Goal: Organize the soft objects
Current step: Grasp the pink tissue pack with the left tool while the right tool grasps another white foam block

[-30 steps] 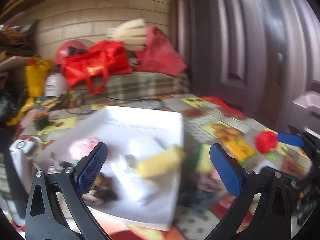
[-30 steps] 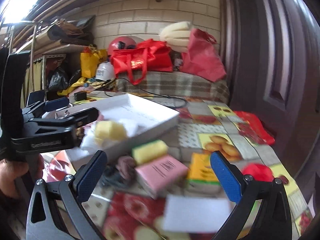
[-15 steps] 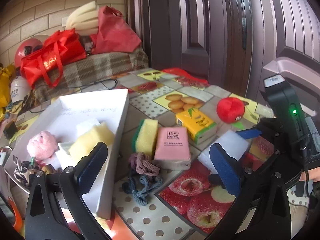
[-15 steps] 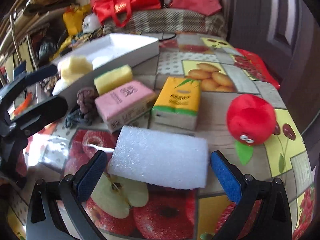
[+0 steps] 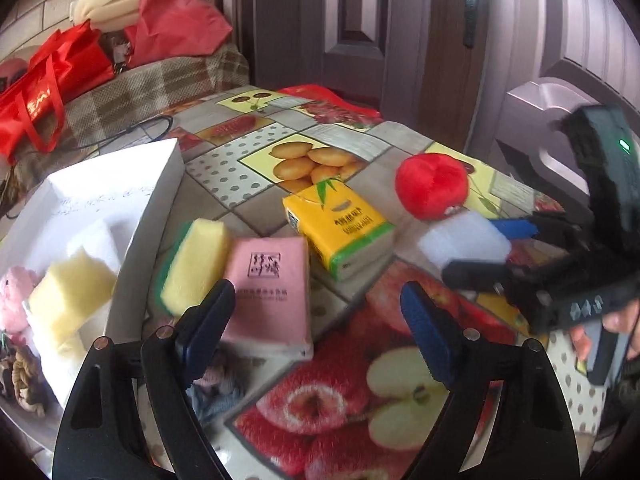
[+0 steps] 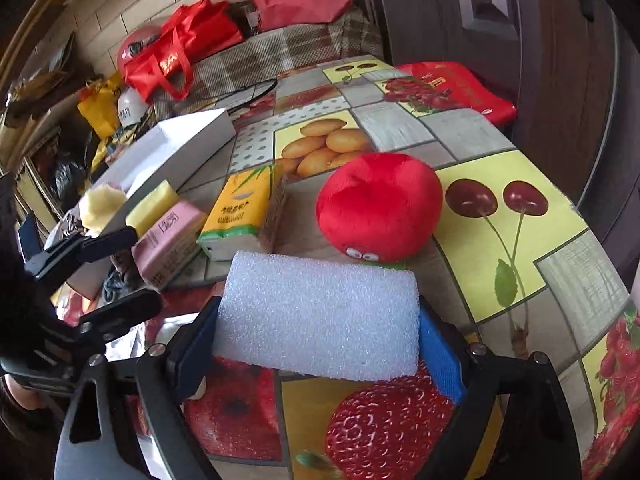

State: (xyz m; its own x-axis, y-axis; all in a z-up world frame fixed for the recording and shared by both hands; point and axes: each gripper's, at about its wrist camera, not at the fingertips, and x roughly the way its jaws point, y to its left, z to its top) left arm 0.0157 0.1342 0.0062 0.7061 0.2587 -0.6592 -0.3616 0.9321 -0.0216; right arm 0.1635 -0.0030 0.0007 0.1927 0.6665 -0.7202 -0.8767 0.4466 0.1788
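Observation:
My right gripper (image 6: 318,344) is shut on a white foam block (image 6: 320,316), its blue pads pressing both ends; the block also shows in the left wrist view (image 5: 464,240). A red plush tomato (image 6: 380,210) sits just behind it. My left gripper (image 5: 316,328) is open and empty, low over a pink tissue pack (image 5: 270,280). A yellow-green sponge (image 5: 194,260), a yellow tissue pack (image 5: 340,228) and a heap of hair ties (image 5: 216,384) lie near it. The white box (image 5: 156,208) at left holds a yellow sponge (image 5: 68,296) and a pink plush (image 5: 14,296).
The table has a fruit-print cloth (image 6: 500,208). A red pouch (image 6: 452,88) lies at its far edge by a dark door (image 5: 360,20). Red bags (image 6: 188,36) and clutter fill a bench behind. A black cable (image 5: 132,132) lies past the box.
My right gripper has come down and closed on the white foam block. My left gripper has moved right from over the box to above the pink tissue pack.

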